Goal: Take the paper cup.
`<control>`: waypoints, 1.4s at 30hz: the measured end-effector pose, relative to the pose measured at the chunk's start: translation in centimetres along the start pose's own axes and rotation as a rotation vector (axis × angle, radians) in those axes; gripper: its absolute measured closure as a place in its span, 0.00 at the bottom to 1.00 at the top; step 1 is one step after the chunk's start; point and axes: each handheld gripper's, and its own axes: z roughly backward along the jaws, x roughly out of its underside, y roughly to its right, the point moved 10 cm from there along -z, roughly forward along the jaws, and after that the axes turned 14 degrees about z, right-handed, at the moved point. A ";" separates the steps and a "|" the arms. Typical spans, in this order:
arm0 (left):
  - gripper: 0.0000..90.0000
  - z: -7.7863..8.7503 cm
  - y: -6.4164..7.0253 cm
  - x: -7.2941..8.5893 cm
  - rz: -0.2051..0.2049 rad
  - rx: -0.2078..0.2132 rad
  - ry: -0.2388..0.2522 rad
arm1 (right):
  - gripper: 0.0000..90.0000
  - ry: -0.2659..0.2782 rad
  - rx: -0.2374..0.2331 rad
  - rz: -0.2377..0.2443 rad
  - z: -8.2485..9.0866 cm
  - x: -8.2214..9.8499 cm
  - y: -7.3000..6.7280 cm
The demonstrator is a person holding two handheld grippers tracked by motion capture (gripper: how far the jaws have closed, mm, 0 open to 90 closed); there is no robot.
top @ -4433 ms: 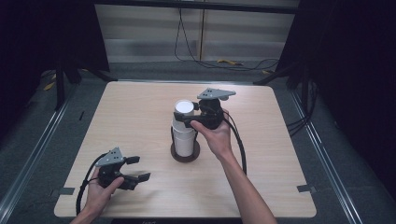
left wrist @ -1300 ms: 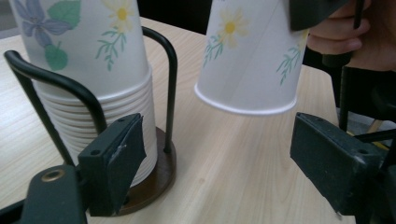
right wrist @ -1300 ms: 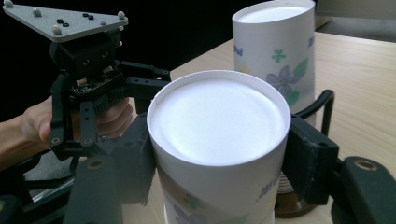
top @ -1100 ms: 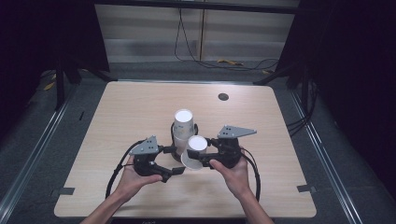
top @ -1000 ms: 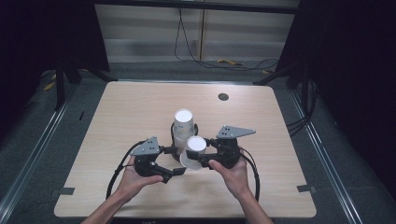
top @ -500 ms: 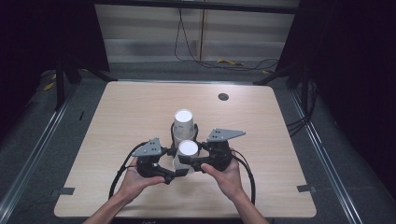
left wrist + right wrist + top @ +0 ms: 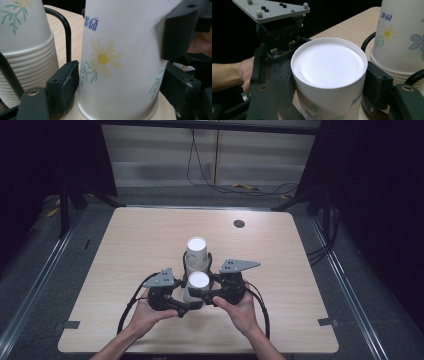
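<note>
A flower-printed paper cup (image 7: 198, 281) stands upside down on the table, just in front of the stack of the same cups (image 7: 196, 251) in a black wire holder (image 7: 65, 27). My right gripper (image 7: 204, 295) comes in from the right and is shut on the cup's upper part (image 7: 329, 62). In the right gripper view the pads (image 7: 375, 85) press on both sides. My left gripper (image 7: 184, 307) comes in from the left. Its jaws have just been closing, and its pads (image 7: 65, 83) now lie against the cup (image 7: 120, 62) low down, near its rim.
The stack of cups (image 7: 399, 37) stands close behind the held cup, nearly touching it. A dark round grommet (image 7: 239, 224) sits at the table's (image 7: 125, 245) far right. Cables trail from both grippers toward the front edge.
The right gripper has carried the cup a little to the left, toward the left gripper. The left jaws have closed in around the cup's lower part.
</note>
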 end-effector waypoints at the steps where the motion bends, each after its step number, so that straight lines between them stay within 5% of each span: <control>1: 0.25 -0.1 0.0 0.0 0.005 0.006 0.002 | 0.39 -0.003 0.003 0.001 0.0 0.0 0.0; 14: 0.32 0.1 0.4 0.0 -0.021 0.020 -0.027 | 0.36 -0.003 -0.018 0.007 -0.1 0.0 -0.2; 23: 0.32 0.3 0.1 0.3 -0.023 0.005 -0.058 | 0.22 -0.003 -0.003 0.010 0.1 -0.2 -0.1; 42: 0.32 1.6 -1.0 0.7 -0.027 -0.034 -0.101 | 0.24 0.013 0.021 -0.030 2.3 -0.3 1.3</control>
